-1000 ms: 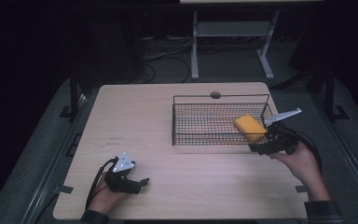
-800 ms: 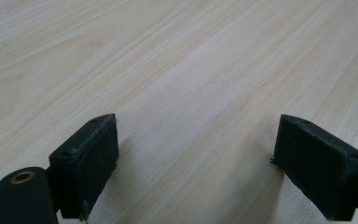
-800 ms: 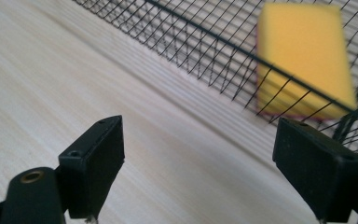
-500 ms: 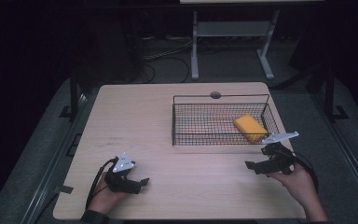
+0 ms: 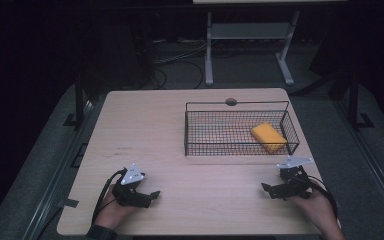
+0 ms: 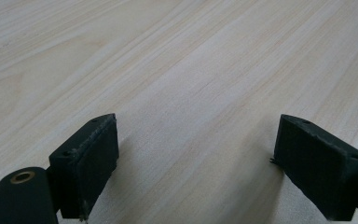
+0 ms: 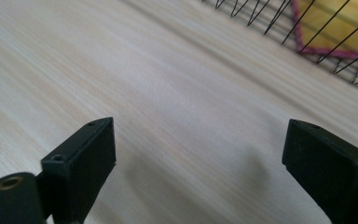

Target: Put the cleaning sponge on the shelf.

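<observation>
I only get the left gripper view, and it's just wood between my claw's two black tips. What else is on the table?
Observer: A black wire basket stands on the far right part of the table.
Operator: Ooh, is anything inside it?
Observer: Yes, a yellow sponge lies at the basket's right end.
Operator: And where's my other claw?
Observer: The right claw is low over the table's near edge, in front of the basket. Its jaws have just been opening, and nothing is between them.
</observation>
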`<state>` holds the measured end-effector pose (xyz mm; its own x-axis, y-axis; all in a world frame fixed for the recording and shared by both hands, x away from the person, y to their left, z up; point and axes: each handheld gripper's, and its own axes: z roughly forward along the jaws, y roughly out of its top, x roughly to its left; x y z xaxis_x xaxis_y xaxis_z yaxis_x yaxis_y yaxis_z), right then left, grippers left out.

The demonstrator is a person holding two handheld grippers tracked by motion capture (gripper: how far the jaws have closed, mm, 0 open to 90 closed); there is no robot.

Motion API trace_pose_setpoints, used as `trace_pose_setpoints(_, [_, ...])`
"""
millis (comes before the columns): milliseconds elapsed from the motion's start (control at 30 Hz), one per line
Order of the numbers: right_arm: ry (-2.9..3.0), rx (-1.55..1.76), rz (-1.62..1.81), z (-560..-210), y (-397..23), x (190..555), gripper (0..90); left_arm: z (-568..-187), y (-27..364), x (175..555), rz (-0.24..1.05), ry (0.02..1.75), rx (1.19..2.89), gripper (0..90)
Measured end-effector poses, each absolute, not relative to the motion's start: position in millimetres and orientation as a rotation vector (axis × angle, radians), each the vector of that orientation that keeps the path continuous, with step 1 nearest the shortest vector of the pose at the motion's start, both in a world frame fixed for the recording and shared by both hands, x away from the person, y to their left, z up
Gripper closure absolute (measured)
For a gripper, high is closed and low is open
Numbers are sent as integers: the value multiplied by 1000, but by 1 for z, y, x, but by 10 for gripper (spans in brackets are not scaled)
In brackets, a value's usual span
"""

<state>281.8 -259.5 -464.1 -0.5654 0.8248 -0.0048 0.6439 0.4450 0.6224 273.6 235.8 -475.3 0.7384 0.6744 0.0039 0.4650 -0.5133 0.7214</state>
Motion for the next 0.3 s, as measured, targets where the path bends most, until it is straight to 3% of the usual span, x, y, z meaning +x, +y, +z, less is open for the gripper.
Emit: trace_pose_setpoints(300, [2391,1266,878,-475,-260,280,51,-475,236,274,371,851,2209,130])
